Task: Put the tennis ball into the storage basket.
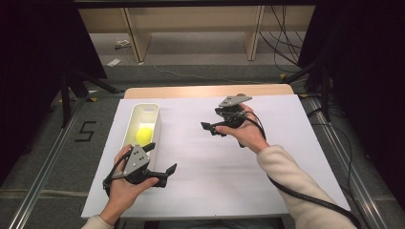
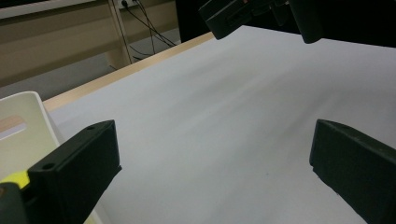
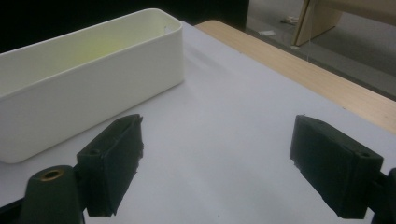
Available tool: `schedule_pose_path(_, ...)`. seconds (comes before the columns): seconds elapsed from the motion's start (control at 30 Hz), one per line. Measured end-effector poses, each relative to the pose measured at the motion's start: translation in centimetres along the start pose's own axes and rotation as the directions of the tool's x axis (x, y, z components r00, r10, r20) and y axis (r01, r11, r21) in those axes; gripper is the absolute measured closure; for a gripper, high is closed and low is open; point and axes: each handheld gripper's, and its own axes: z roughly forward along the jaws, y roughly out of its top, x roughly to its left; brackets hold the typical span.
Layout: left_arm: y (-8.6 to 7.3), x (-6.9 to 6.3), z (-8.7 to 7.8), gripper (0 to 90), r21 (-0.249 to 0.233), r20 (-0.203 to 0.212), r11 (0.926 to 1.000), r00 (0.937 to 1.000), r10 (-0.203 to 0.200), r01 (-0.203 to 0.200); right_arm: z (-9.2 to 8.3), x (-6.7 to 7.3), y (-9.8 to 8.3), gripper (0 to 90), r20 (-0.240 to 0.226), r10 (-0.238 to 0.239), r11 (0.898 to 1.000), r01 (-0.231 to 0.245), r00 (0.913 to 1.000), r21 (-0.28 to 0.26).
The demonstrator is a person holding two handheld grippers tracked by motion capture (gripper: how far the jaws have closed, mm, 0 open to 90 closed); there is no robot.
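Left gripper [image 1: 162, 160] we see gaping wide, holding nothing, just beside the near end of the white bin [image 1: 154, 110]; right gripper [image 1: 213, 129] also spread wide, empty, above mid-sheet, well apart from the bin. White sheet [image 1: 200, 157] covers the table [image 1: 210, 90]. Yellow ball [image 1: 143, 136] sits inside the bin, toward its near end
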Motion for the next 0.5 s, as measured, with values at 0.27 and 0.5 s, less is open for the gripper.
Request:
schedule_pose_path(0.27, 0.0, 0.0, 0.0, 1.1, 0.000, 0.000, 1.0000, 1.0000, 0.000, 0.000, -1.3, -0.8, -1.3, 17.8, 0.018, 0.011, 1.000, -0.012, 0.9998, 0.006)
schedule_pose_path(0.5, 0.0, 0.1, 0.0, 1.1, -0.002, -0.003, 1.0000, 1.0000, -0.004, 0.004, -2.6, -1.4, -2.4, 17.8, 0.033, 0.023, 1.000, -0.023, 0.9992, 0.011)
